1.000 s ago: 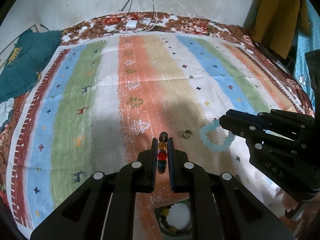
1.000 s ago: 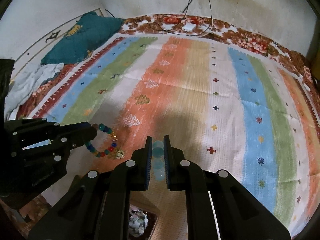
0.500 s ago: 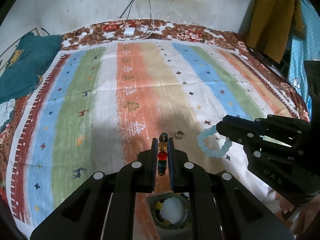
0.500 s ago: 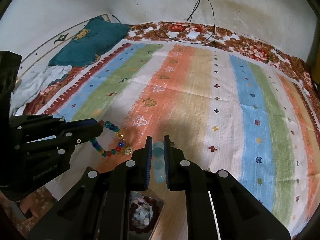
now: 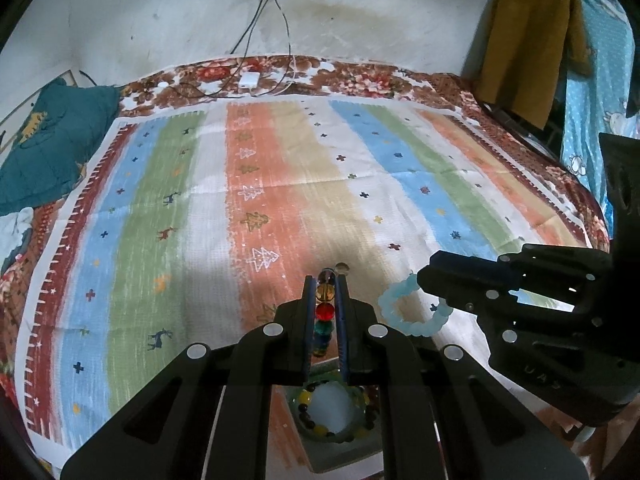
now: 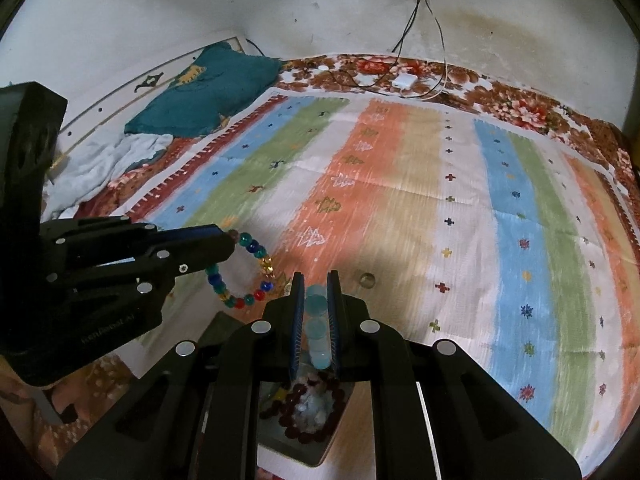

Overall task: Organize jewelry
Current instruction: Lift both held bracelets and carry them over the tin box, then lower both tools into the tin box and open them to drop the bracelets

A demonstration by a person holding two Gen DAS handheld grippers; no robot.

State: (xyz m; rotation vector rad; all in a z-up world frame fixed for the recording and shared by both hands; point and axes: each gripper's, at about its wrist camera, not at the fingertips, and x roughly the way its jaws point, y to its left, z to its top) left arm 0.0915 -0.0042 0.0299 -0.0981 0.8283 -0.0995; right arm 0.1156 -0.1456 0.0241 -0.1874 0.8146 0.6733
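My left gripper [image 5: 325, 280] is shut on a multicoloured bead bracelet [image 5: 325, 307], held above the striped cloth; the bracelet also hangs in the right wrist view [image 6: 244, 276]. My right gripper [image 6: 316, 280] is shut on a pale blue bead bracelet [image 6: 316, 322], seen hanging in the left wrist view [image 5: 416, 312]. Below the left gripper is a box compartment with a yellow-and-dark bead bracelet [image 5: 334, 412]. Below the right gripper is a compartment with a dark red bead bracelet [image 6: 310, 412]. A small ring [image 5: 342, 267] lies on the cloth ahead.
A striped cloth [image 5: 280, 184] covers the bed. A teal cushion [image 5: 48, 152] lies at the far left. A white charger and cables [image 5: 250, 80] lie at the far edge by the wall. Clothes [image 5: 532, 36] hang at the right.
Both grippers have pulled back and risen with their bracelets. The box compartments have come further into view under them.
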